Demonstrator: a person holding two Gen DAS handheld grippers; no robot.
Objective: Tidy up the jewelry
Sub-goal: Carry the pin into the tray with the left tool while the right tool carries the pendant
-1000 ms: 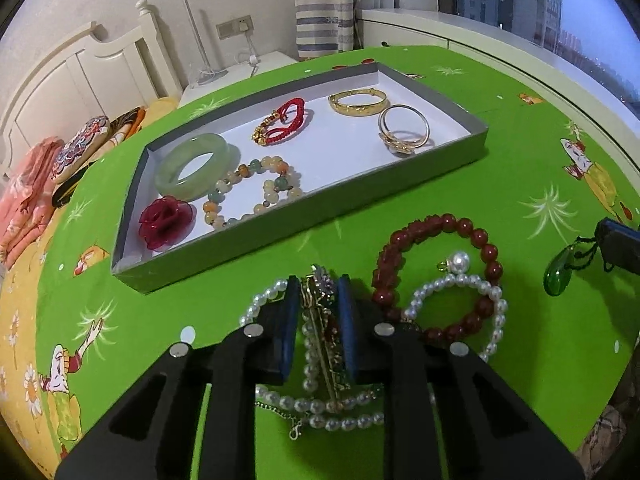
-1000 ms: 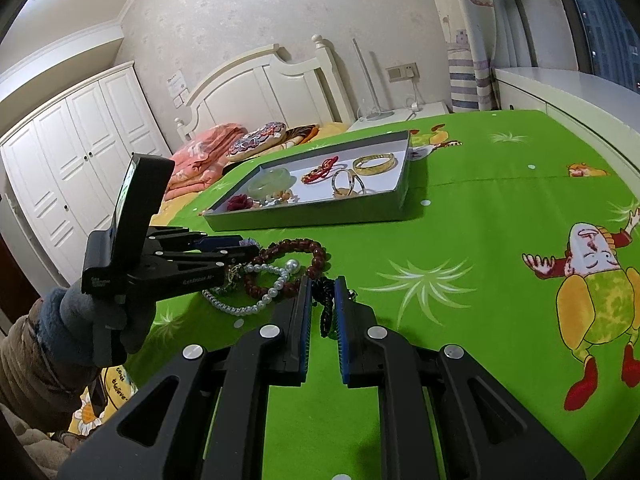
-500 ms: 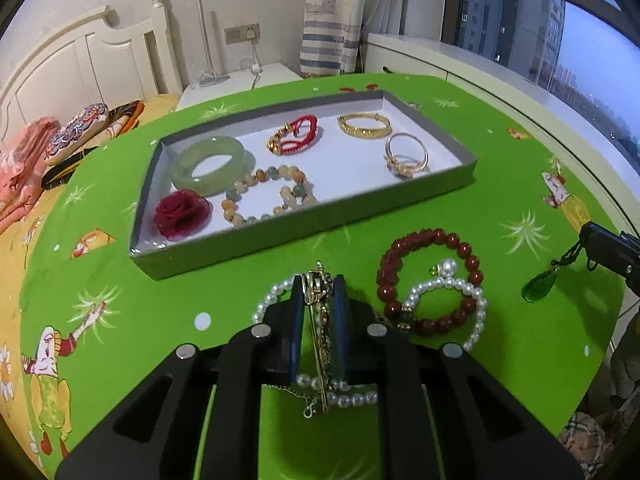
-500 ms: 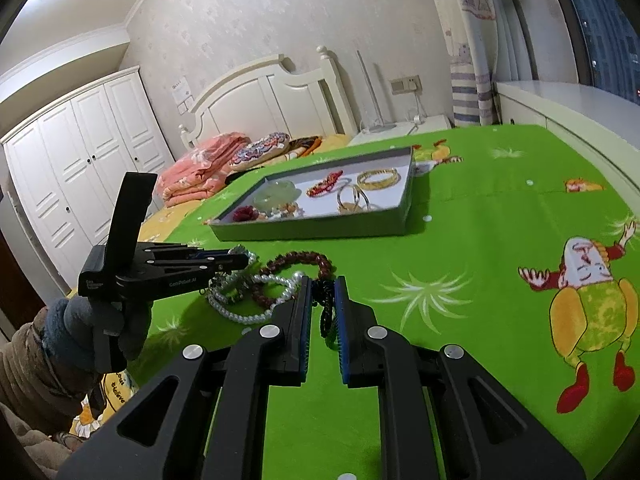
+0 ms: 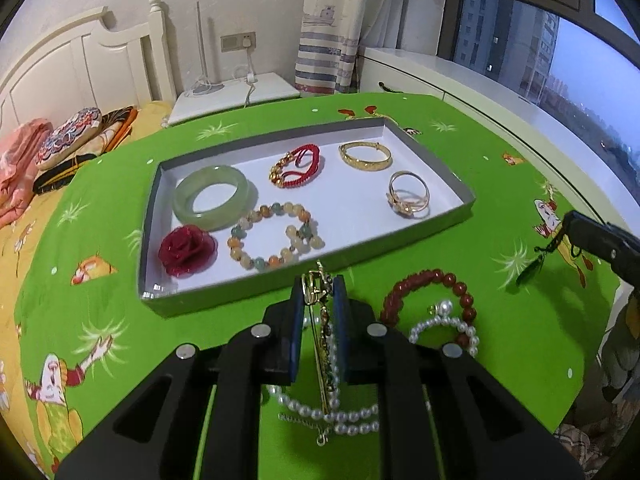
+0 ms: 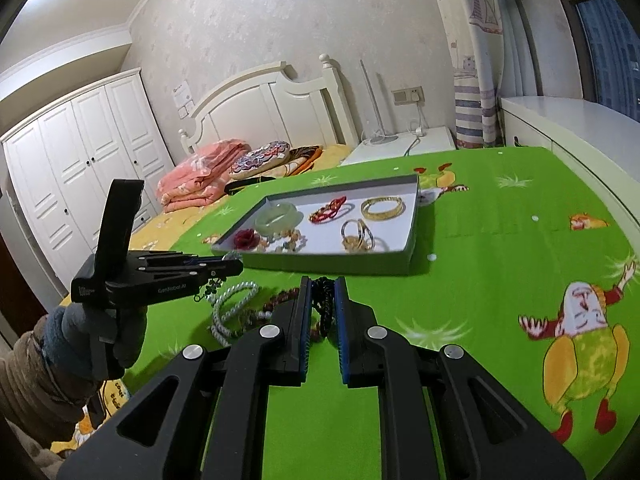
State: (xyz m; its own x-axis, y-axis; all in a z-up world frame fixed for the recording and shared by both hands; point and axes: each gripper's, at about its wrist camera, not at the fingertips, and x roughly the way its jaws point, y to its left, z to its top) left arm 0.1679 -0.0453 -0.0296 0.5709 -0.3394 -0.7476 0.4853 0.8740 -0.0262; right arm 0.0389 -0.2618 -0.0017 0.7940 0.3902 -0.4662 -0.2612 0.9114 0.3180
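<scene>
My left gripper (image 5: 317,292) is shut on a gold chain bracelet (image 5: 325,344) and holds it above the green table, just in front of the grey tray (image 5: 436,222). The tray holds a jade bangle (image 5: 214,197), a red rose (image 5: 186,246), a mixed bead bracelet (image 5: 274,242), a red cord bracelet (image 5: 298,166), a gold bangle (image 5: 365,155) and thin gold rings (image 5: 408,199). My right gripper (image 6: 323,294) is shut on the black cord (image 6: 325,306) of a green pendant (image 5: 528,272), which hangs at the right in the left wrist view.
A red bead bracelet (image 5: 430,292), a pearl bracelet (image 5: 444,330) and a pearl necklace (image 5: 332,410) lie on the green tablecloth (image 5: 100,300) near the front edge. A bed (image 6: 224,176) and wardrobe (image 6: 80,152) stand beyond the table.
My left gripper closed on the gold chain bracelet and lifted it up off the table toward the tray. My right gripper rose slightly with the pendant.
</scene>
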